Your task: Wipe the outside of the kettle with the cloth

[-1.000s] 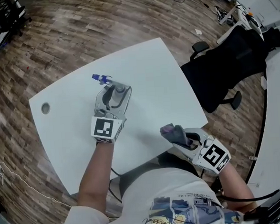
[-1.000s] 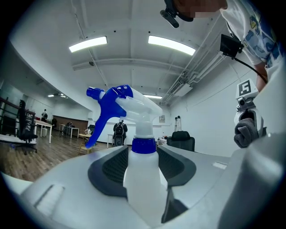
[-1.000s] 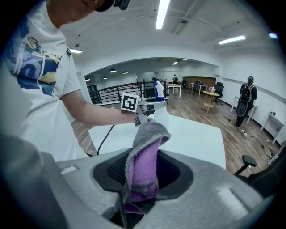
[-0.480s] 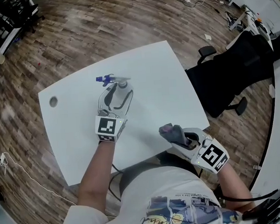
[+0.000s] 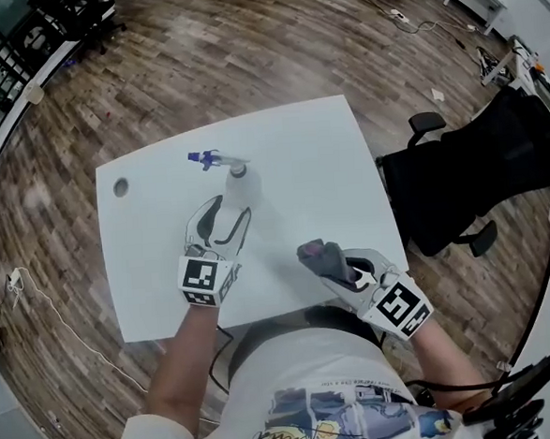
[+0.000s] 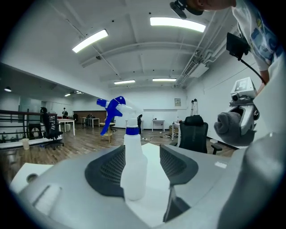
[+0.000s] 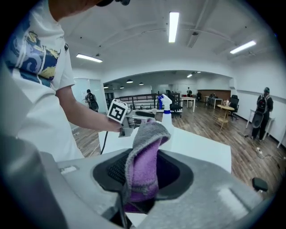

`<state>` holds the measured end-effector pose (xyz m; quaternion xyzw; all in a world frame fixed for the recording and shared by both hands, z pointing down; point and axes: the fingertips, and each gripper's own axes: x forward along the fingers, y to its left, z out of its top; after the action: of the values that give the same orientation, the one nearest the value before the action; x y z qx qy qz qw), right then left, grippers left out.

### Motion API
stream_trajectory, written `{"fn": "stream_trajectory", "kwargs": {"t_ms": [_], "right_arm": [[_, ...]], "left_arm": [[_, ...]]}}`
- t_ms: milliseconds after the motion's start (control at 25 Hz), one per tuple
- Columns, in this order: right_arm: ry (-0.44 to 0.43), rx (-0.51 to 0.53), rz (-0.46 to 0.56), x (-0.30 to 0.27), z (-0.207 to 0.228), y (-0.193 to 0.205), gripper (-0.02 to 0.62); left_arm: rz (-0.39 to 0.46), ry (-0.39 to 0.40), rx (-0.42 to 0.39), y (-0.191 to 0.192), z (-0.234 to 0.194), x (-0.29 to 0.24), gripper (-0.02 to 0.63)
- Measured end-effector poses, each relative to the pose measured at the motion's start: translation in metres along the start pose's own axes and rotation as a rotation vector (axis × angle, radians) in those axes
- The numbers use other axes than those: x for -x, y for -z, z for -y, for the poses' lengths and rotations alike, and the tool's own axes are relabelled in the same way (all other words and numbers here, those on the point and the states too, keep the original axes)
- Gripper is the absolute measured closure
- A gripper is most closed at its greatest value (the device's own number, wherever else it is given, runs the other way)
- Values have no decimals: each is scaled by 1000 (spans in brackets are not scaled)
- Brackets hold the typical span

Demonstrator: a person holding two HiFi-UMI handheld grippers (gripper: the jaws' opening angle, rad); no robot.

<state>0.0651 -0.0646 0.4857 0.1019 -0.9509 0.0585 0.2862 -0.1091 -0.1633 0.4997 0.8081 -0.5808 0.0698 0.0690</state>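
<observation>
Two grippers are over the white table. The left gripper has its jaws spread wide, having just been opening. The spray bottle stands upright on the table between them, near their tips. It sits closer to the left-hand jaw, with a clear gap to the other, and neither jaw presses on it. The right gripper is at the table's near edge, well apart from the bottle. Its jaws are clamped on a grey-and-purple cloth, which bunches up out of them.
</observation>
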Motion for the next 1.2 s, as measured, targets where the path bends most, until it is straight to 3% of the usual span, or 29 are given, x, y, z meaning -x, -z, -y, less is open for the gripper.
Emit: {"fn": "stream_trajectory", "kwargs": {"t_ms": [200, 400, 680, 880, 1040, 1200], "right_arm": [[-14, 88, 43, 2, 14, -12, 456], [-51, 122, 77, 1, 19, -7, 456], [-140, 129, 90, -7, 7, -1, 456], [-176, 128, 110, -5, -1, -7, 456], [-173, 134, 118, -4, -9, -11, 456], [-151, 161, 111, -9, -15, -24, 457]], "left_arm": [[-62, -27, -10, -5, 30, 32, 433], [-182, -37, -71, -1, 71, 53, 600], [-219, 73, 9, -9, 133, 81, 604], [-198, 117, 134, -20, 162, 92, 604], [-209, 143, 26, -27, 172, 94, 604], [-193, 163, 66, -34, 162, 98, 604]]}}
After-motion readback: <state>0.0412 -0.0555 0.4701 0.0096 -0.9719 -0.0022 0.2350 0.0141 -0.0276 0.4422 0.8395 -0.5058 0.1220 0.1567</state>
